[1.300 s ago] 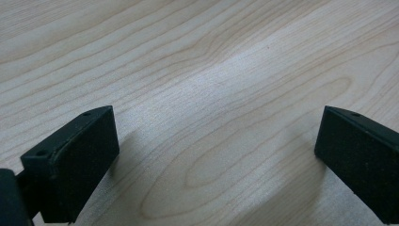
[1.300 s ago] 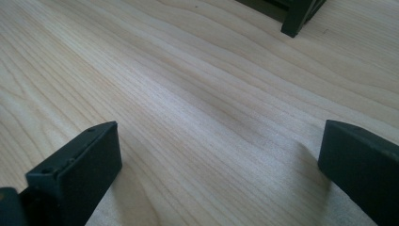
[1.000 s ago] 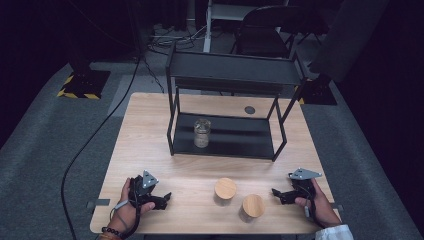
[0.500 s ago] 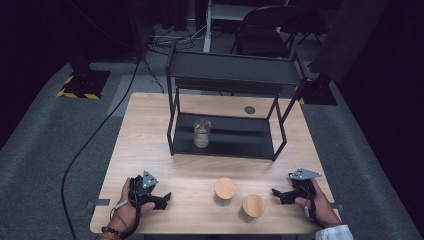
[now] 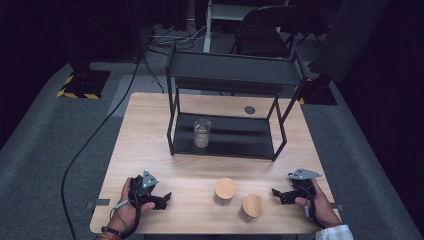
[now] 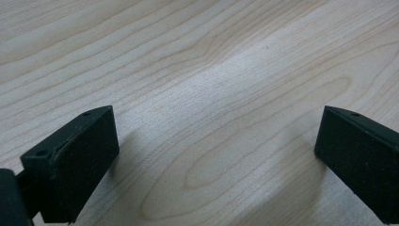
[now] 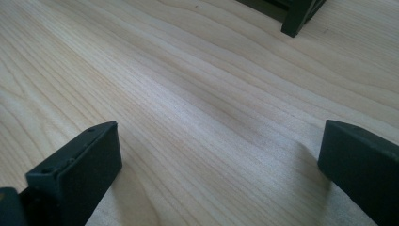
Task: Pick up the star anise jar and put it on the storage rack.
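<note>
Two jars with round wooden lids stand near the table's front edge, one point(image 5: 225, 190) left of the other point(image 5: 253, 206). A clear glass jar without a lid point(image 5: 201, 133) stands on the lower shelf of a black two-level rack point(image 5: 228, 75). My left gripper point(image 5: 167, 197) rests on the table at the front left, open, its jaws point(image 6: 216, 160) wide apart over bare wood. My right gripper point(image 5: 274, 192) rests at the front right, open, with bare wood between its jaws point(image 7: 219, 165). Each is held by a hand.
The wooden table point(image 5: 150, 125) has a small dark round disc point(image 5: 249, 110) behind the rack. A rack leg point(image 7: 296, 19) shows at the top of the right gripper view. A black cable point(image 5: 95, 135) runs over the grey floor at the left.
</note>
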{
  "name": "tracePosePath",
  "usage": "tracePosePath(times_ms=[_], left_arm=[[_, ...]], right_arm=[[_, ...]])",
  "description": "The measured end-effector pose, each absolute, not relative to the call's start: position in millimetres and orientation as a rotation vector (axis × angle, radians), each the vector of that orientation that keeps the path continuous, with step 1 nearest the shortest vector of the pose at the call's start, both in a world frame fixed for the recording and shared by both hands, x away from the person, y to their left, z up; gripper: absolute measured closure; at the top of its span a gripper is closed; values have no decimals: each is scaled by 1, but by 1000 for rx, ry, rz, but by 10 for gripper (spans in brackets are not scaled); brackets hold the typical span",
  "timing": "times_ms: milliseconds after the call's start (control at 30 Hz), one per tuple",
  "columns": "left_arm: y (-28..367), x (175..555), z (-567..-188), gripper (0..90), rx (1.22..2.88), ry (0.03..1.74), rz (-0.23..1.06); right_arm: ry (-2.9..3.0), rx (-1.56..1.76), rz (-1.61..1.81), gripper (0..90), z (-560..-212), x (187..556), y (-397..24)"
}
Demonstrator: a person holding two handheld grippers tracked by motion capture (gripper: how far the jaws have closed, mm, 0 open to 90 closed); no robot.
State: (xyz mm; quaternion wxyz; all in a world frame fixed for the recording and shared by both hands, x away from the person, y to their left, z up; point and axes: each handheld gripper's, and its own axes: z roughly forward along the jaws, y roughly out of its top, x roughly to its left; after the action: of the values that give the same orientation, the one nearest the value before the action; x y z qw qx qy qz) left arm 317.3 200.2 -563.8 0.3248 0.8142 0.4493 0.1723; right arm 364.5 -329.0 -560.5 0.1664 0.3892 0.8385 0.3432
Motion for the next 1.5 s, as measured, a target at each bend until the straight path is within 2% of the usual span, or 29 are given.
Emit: tracePosePath(times_ms=[667,1033,1500], left_arm=[[200,317,-564,0,2135,1177,451],[200,318,-564,0,2136,1175,451],[200,318,-564,0,2136,1176,451]], right_arm=[[2384,1090,896,12,-532,355,-325],[2335,1024,960,12,-505,340,-318],[2363,993,1046,12,-489,330,-305]])
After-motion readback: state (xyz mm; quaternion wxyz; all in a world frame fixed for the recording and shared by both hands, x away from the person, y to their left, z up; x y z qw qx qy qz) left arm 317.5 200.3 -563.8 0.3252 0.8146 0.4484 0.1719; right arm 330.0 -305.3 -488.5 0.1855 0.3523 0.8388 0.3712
